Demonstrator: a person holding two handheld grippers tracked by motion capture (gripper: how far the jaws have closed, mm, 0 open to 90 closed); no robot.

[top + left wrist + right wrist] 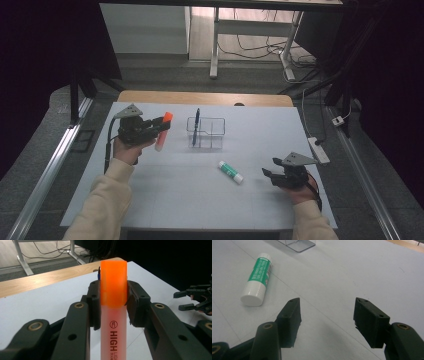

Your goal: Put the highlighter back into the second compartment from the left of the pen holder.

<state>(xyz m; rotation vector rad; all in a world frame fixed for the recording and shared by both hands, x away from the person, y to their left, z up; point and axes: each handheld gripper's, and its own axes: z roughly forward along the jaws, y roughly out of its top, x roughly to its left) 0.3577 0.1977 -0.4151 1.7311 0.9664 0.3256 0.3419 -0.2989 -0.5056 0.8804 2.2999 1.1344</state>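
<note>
My left gripper (161,124) is shut on an orange-capped highlighter (163,131), held upright above the white mat at the left. In the left gripper view the highlighter (113,305) stands between the two black jaws, cap up. A clear plastic organizer (206,133) sits mid-table with a blue pen (196,122) standing in it. A green and white glue stick (230,171) lies on the mat in front of it. My right gripper (270,169) hovers open at the right, with the glue stick (257,278) lying ahead to its left and nothing between its jaws.
A white mat (200,200) covers the wooden table (200,97). A power strip (319,149) and its cable lie off the mat's right edge. Desk legs and cables stand on the floor beyond the table.
</note>
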